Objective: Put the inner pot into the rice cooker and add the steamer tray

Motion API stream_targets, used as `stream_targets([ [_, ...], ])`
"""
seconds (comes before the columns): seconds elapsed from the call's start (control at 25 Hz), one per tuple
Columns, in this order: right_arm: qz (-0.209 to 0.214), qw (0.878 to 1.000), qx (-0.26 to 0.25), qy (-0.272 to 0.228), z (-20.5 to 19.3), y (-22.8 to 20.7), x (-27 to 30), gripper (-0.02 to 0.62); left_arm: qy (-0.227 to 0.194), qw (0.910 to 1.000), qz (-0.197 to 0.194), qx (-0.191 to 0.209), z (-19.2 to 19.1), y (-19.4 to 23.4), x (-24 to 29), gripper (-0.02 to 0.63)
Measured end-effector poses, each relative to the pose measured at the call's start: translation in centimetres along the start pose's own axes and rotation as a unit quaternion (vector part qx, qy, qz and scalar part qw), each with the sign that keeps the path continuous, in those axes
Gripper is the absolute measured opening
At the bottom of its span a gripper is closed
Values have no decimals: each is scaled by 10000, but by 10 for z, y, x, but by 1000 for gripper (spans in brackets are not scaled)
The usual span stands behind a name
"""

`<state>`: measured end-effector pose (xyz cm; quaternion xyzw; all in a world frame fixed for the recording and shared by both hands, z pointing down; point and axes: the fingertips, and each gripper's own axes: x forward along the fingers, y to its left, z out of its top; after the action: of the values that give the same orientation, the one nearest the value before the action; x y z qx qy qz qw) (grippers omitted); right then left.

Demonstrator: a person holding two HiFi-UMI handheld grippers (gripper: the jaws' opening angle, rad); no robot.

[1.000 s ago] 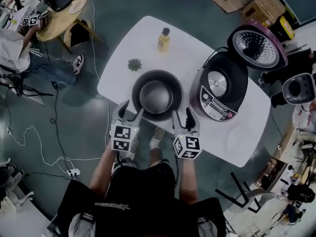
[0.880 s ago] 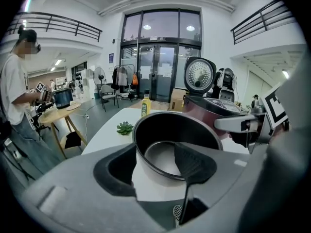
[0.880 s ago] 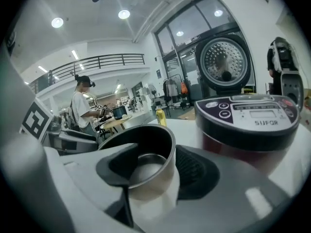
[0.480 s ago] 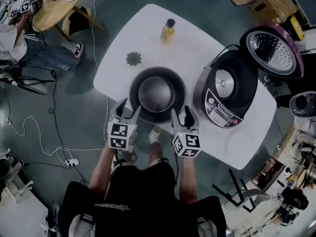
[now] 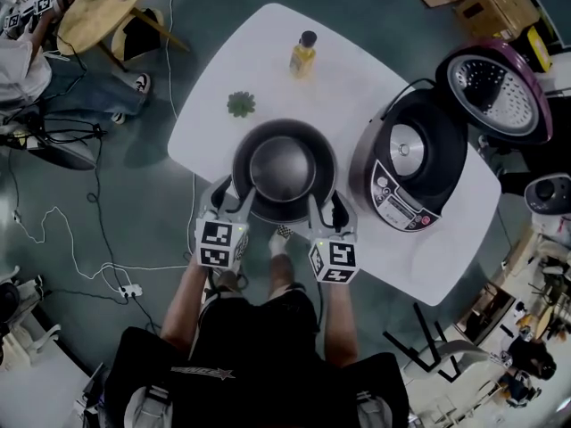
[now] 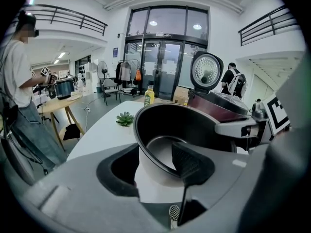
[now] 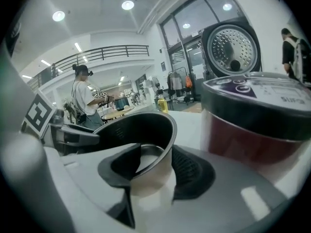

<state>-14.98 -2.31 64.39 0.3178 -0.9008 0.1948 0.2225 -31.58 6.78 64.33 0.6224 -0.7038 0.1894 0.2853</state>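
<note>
The dark inner pot (image 5: 284, 169) stands on the white table (image 5: 259, 56), just left of the rice cooker (image 5: 410, 172), whose lid (image 5: 495, 92) is raised. My left gripper (image 5: 230, 197) straddles the pot's near-left rim, and my right gripper (image 5: 326, 207) straddles its near-right rim. In the left gripper view the pot wall (image 6: 194, 125) runs between the jaws of the left gripper (image 6: 155, 165), one pad inside and a gap on the outside. The right gripper (image 7: 153, 166) likewise has the wall (image 7: 141, 130) between its jaws. Both pairs of jaws have just been closing and still stand open.
A yellow bottle (image 5: 303, 53) and a small green plant (image 5: 241, 105) sit on the table beyond the pot. The cooker (image 7: 257, 115) rises close on the right. A round wooden table (image 5: 98, 16), a seated person and floor cables (image 5: 53, 239) lie to the left.
Both grippers have sunk over the pot's near rim, so the wall now lies between each pair of jaws. The pot and cooker have not moved on the table.
</note>
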Motion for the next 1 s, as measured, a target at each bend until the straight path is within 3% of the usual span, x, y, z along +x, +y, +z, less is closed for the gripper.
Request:
stream_targets([
  [0.6,-44,9997,-209,-85,15,6,-3,184,-80,9998,164,-73,6,5,-6,207],
  [1.0,-62,9985,-276,-464,56,11,-23,183,-551,9982,240,60,51,1,-33,198],
])
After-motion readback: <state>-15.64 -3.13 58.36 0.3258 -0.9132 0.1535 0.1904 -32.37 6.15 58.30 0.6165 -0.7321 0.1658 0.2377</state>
